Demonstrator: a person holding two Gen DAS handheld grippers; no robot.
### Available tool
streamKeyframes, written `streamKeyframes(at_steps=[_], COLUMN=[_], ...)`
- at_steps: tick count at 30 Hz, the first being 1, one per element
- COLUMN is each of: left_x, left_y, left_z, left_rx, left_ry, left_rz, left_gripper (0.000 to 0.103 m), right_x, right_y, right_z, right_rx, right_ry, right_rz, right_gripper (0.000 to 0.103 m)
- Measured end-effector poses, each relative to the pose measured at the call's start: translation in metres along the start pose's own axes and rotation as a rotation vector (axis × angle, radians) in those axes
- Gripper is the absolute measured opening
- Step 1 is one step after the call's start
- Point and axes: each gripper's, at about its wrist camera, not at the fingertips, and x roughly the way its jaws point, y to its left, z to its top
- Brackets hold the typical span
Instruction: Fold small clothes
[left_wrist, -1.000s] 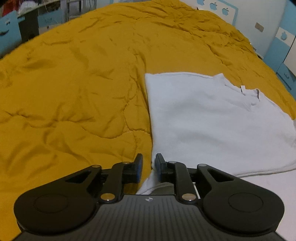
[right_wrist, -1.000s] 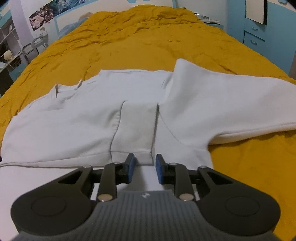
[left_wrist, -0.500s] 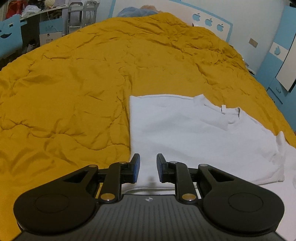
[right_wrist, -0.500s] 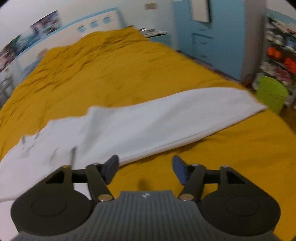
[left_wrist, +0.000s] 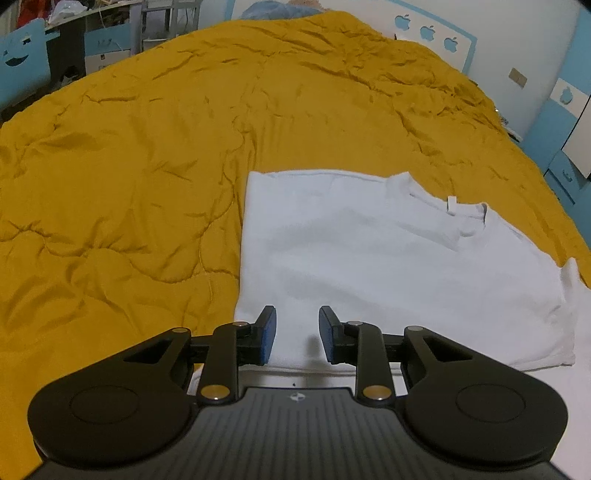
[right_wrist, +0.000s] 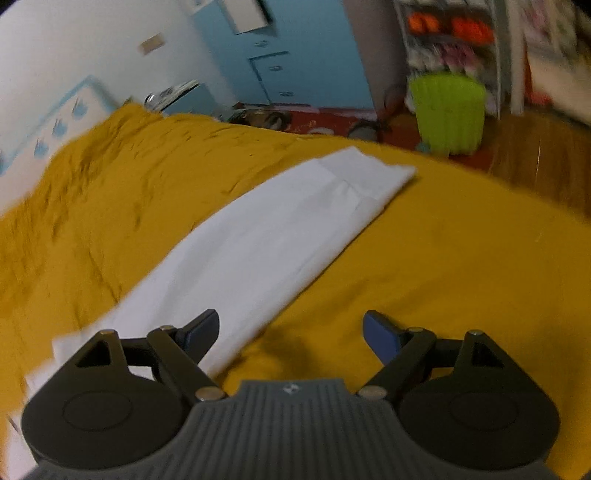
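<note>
A white long-sleeved top (left_wrist: 388, 266) lies on the mustard-yellow quilt (left_wrist: 147, 166), its left side folded in to a straight edge, its collar toward the right. My left gripper (left_wrist: 297, 334) is open and empty just above the top's near edge. In the right wrist view one sleeve (right_wrist: 266, 236) stretches flat across the quilt (right_wrist: 461, 266) toward the bed's edge, cuff at the far end. My right gripper (right_wrist: 290, 332) is wide open and empty, above the quilt beside the sleeve's near part.
A blue chair (left_wrist: 22, 70) and a desk stand beyond the bed's far left. Blue cabinets (right_wrist: 288, 55), a green bin (right_wrist: 448, 110) and shelves stand past the bed's edge (right_wrist: 517, 184) on a wooden floor.
My left gripper opened and drew back from the top's edge. My right gripper let go of the folded-in cuff, opened wide and swung right toward the outstretched sleeve.
</note>
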Motion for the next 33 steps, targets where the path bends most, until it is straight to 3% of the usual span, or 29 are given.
streamKeyframes(at_steps=[3, 5, 7, 9, 12, 16, 21, 25, 28, 33], left_x=[0.002, 0.004, 0.007, 0.009, 0.008, 0.005, -0.003, -0.01, -0.014, -0.019], left_y=[0.001, 0.002, 0.003, 0.003, 0.003, 0.004, 0.006, 0.006, 0.006, 0.009], left_z=[-0.002, -0.004, -0.006, -0.008, -0.011, -0.012, -0.014, -0.015, -0.017, -0.023], left_rx=[0.0, -0.004, -0.009, -0.012, -0.007, -0.015, -0.035, -0.032, -0.037, -0.027], left_ry=[0.008, 0.015, 0.023, 0.029, 0.023, 0.006, -0.008, -0.013, -0.011, 0.001], left_rz=[0.011, 0.016, 0.015, 0.01, -0.003, -0.024, -0.053, -0.057, -0.077, -0.099], left_gripper=[0.033, 0.033, 0.033, 0.033, 0.033, 0.033, 0.033, 0.033, 0.033, 0.033], right_x=[0.019, 0.03, 0.038, 0.043, 0.028, -0.008, -0.061, -0.095, -0.104, -0.071], right_y=[-0.008, -0.005, 0.003, 0.016, 0.044, 0.099, 0.193, 0.277, 0.323, 0.344], right_z=[0.007, 0.014, 0.016, 0.018, 0.015, 0.006, -0.032, -0.106, -0.184, -0.302], right_rx=[0.124, 0.142, 0.135, 0.114, 0.019, -0.14, -0.399, -0.696, -0.988, -1.279], right_ry=[0.0, -0.012, -0.019, -0.017, -0.083, -0.12, -0.14, -0.113, -0.098, 0.083], right_rz=[0.047, 0.051, 0.058, 0.039, 0.049, 0.132, 0.329, 0.461, 0.472, 0.44], right_gripper=[0.075, 0.061, 0.022, 0.003, 0.001, 0.0, 0.0, 0.0, 0.0, 0.0])
